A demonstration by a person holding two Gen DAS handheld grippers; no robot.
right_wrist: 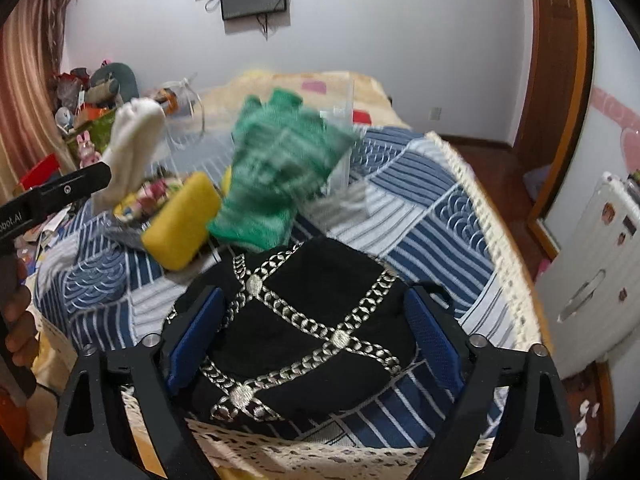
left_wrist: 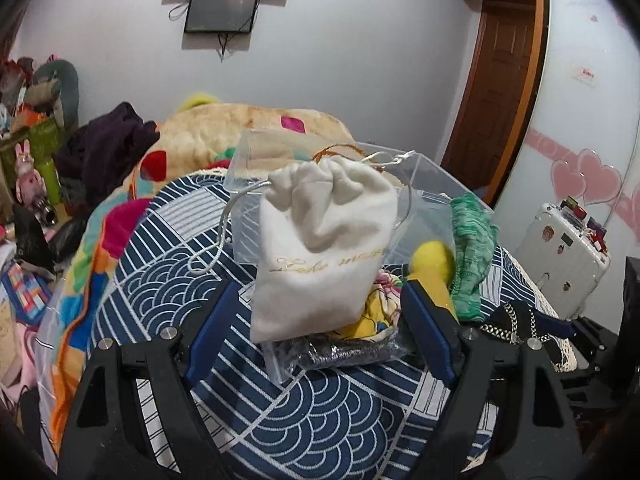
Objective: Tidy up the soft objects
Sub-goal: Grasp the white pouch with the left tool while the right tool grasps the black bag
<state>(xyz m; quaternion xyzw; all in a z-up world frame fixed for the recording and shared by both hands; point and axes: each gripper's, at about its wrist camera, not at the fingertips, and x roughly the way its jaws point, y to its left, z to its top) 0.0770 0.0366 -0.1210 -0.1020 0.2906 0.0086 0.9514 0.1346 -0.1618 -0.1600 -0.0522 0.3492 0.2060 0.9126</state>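
A white drawstring pouch (left_wrist: 324,256) with gold lettering is in mid-air in front of my open left gripper (left_wrist: 320,320), untouched by its fingers; it also shows in the right wrist view (right_wrist: 132,148). Behind it stands a clear plastic box (left_wrist: 432,184). A green knit cloth (left_wrist: 472,232) is blurred in the air near the box (right_wrist: 276,176). A yellow sponge (right_wrist: 180,220) lies on the blue patterned bedspread (left_wrist: 320,420). My right gripper (right_wrist: 316,344) is open, its fingers on either side of a black pouch with silver chain embroidery (right_wrist: 304,328).
A floral yellow cloth (left_wrist: 380,316) and a clear bag with dark contents (left_wrist: 340,354) lie under the white pouch. A colourful blanket (left_wrist: 120,220) is at the left. A white suitcase (left_wrist: 568,256) stands on the floor at the right. Clutter fills the left corner.
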